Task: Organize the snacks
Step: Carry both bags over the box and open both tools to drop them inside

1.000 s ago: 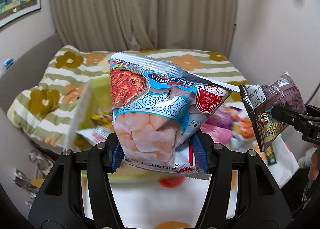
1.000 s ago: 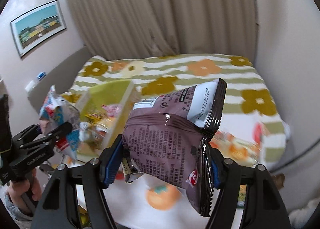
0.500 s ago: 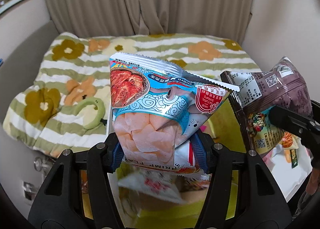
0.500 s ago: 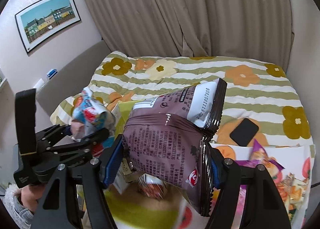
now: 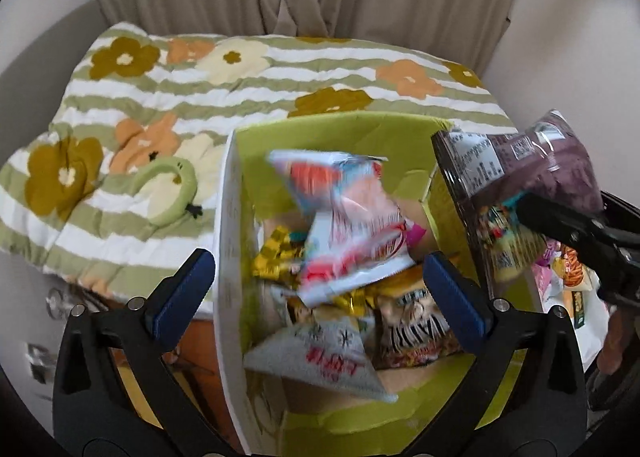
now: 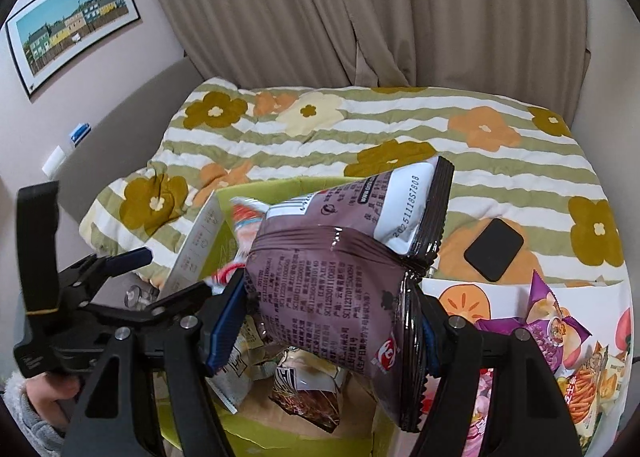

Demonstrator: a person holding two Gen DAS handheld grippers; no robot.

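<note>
Left tongs [image 5: 318,281]: I had them spread wide apart, gripping nothing, poised over the green cardboard box [image 5: 336,129].
Shrimp chip bag [image 5: 344,217]: it showed blurred between and beyond the blue pads, free of both, above the snacks piled in the box; I judged it to be dropping in.
Right tongs [image 6: 328,317]: I kept them clamped on the brown snack packet [image 6: 340,277], pads pressing its two side faces, packet tilted, crimped end up and to the right.
Packet position: held over the right part of the box, not yet inside.
Handling: I judged the packet light, air-filled, glossy and likely slippery, with crushable contents; a moderate pinch across the mid-body or on the crimped seam suited it best.
Remaining stock: more bags [image 6: 560,333] lay on the persimmon-print cloth [image 6: 468,297] to the right.
Bed [image 6: 360,129]: flowered quilt behind the box.
</note>
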